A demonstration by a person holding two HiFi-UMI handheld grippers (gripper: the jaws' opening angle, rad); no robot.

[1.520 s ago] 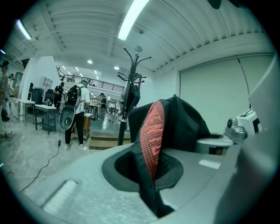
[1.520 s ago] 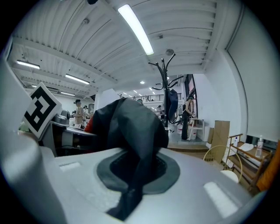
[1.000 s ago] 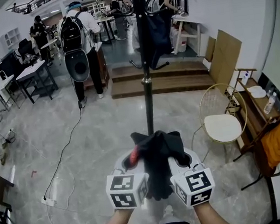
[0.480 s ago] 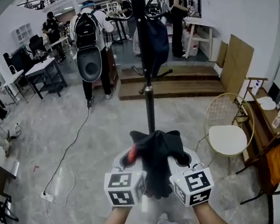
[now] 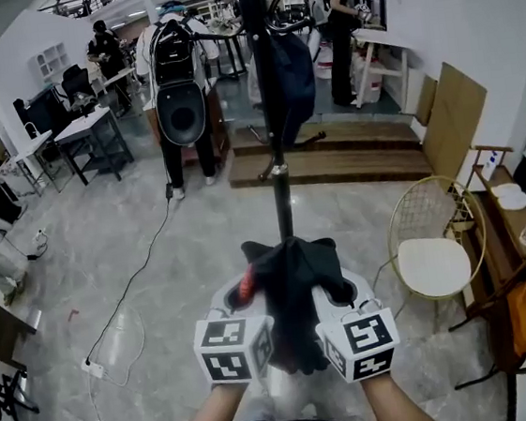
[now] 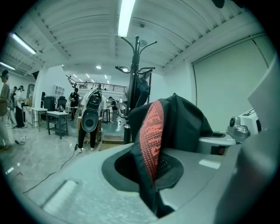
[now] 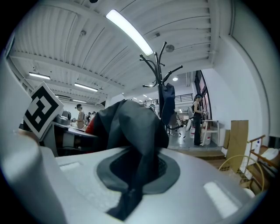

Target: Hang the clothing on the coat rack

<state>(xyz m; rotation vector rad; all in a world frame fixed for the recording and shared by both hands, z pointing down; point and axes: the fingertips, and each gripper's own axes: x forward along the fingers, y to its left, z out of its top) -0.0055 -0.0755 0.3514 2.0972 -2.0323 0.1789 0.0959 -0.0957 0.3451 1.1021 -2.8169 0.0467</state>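
Floor (image 5: 134,238): pale polished stone, with a cable trailing across it at the left.
Wooden platform (image 5: 333,164): a low two-step stage behind the rack, against the far side of the room.
Coat rack (image 5: 271,109): a black pole standing upright on the floor straight ahead, its curved hooks branching out at the top; it also shows past the cloth in the left gripper view (image 6: 136,65) and the right gripper view (image 7: 162,65).
Person with a backpack (image 5: 178,82): stands back-turned, left of the pole and well behind it.
Wire chair (image 5: 434,265): gold frame and white seat, on the floor to the right of the pole.
Dark blue garment (image 5: 294,69): hangs from a hook on the rack's right side.
Black clothing (image 5: 291,287): bunched up off the floor, between the two tongs and in front of the lower pole, not touching it; loose ends droop below both grips.
Left tongs (image 5: 240,302): closed on the clothing, cloth squeezed in the seam of the jaws (image 6: 148,175).
Right tongs (image 5: 343,292): likewise clamped on the clothing, a fold pinched between the jaws (image 7: 131,183).
Red knit strip (image 6: 152,131): runs down the clothing's edge at the left tongs.
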